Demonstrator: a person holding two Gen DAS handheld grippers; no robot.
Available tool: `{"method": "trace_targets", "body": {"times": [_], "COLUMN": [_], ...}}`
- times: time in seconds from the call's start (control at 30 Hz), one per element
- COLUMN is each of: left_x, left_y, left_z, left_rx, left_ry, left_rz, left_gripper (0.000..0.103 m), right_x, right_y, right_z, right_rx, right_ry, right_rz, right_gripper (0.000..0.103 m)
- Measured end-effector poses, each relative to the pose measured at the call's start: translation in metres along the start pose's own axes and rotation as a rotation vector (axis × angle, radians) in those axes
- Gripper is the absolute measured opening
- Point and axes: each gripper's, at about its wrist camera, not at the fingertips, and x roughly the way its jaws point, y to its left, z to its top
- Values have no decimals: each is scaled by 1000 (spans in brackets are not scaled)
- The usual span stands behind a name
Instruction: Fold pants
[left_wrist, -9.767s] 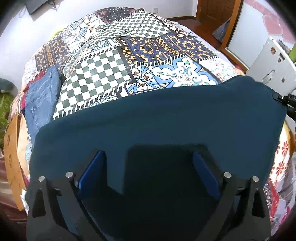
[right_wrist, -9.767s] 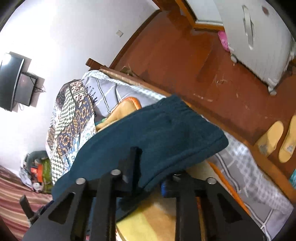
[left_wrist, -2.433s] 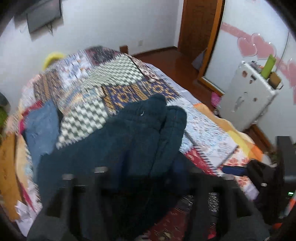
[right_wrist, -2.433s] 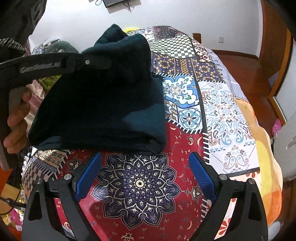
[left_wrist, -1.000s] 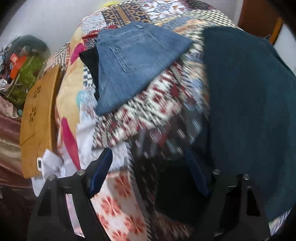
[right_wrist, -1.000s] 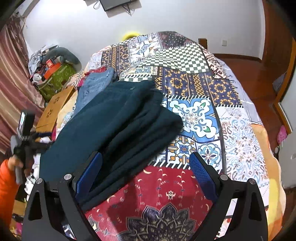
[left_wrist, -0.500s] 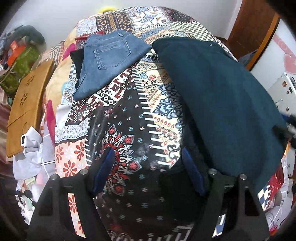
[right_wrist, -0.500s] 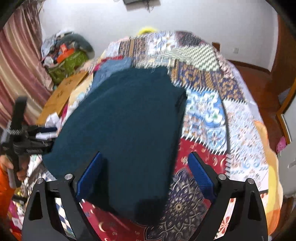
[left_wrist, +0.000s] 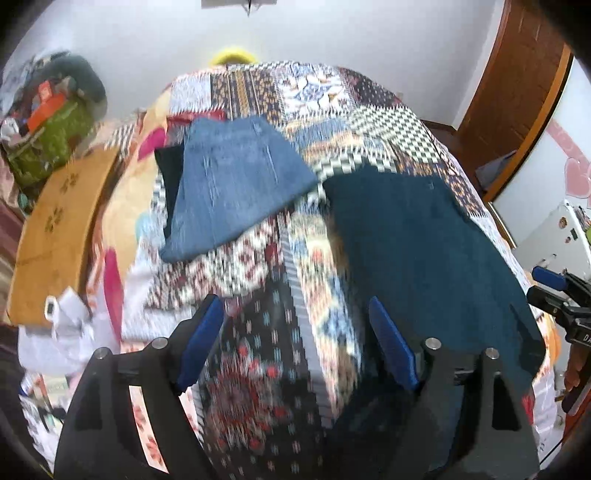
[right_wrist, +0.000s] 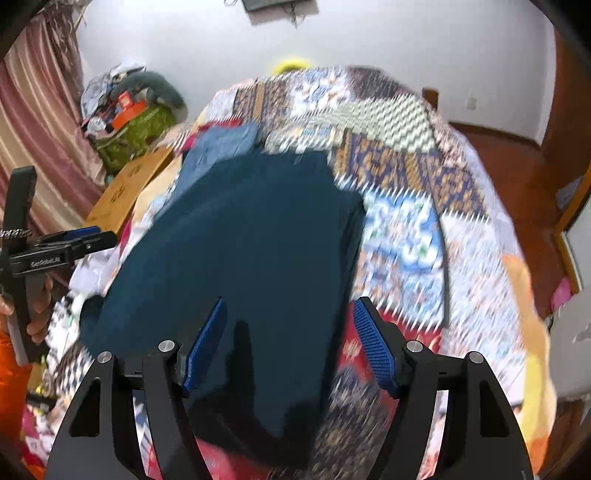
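Pants (right_wrist: 251, 236) flat on patchwork bedspread (left_wrist: 280, 280); left hand-held gripper (left_wrist: 295, 343) opening, empty; right hand-held gripper (right_wrist: 288, 343) closing, straddling pants.

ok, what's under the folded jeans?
A dark garment pokes out from under the folded jeans on their left edge, on the patchwork bedspread. The rest of it is covered.

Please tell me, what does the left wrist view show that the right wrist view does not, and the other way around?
Only the left wrist view shows the white cabinet at the right edge, and the right gripper seen from outside.

Only the right wrist view shows the striped curtain, and the left gripper seen from outside, its handle held in a hand.

Both show the dark teal pants lying flat on the patchwork bedspread, the folded jeans beyond them, and the green bag by the wall.
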Motion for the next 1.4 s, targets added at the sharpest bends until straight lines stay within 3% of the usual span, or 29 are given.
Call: {"method": "trace_targets", "body": {"times": [0.23, 0.37, 0.6, 0.67, 0.7, 0.73, 0.77, 0.83, 0.9, 1.07, 1.27, 1.4], "left_x": [46, 80, 144, 148, 147, 144, 142, 133, 129, 155, 164, 141], "left_y": [-18, -27, -34, -38, -41, -44, -48, -61, -69, -83, -75, -73], "left_z": [53, 74, 90, 92, 95, 97, 99, 102, 104, 100, 102, 103], "left_rx": [59, 71, 26, 29, 40, 58, 79, 152, 190, 265, 222, 195], "left_ry": [14, 58, 221, 222, 214, 194, 180, 130, 91, 117, 140, 92], "left_rz": [-14, -66, -230, -255, -254, -234, -223, -177, -151, -64, -78, -58], "left_gripper": [82, 82, 80, 64, 63, 55, 45, 34, 33, 34, 35, 35], "right_x": [33, 61, 121, 133, 135, 134, 132, 124, 115, 120, 126, 109], "right_y": [-12, -21, -36, -40, -41, -41, -42, -42, -44, -44, -43, -47], "right_z": [47, 73, 99, 99, 99, 98, 98, 97, 97, 91, 83, 84], "right_rx": [-12, -6, 19, 34, 34, 28, 18, -2, -11, -43, -126, -100], "right_ry": [-11, 13, 106, 135, 141, 146, 139, 113, 80, 68, 96, 93], "right_rz": [5, 34, 84, 128, 156, 174, 168, 144, 128, 38, -47, -67], "right_gripper": [67, 67, 45, 38, 30, 24, 23, 16, 15, 14, 13, 14]}}
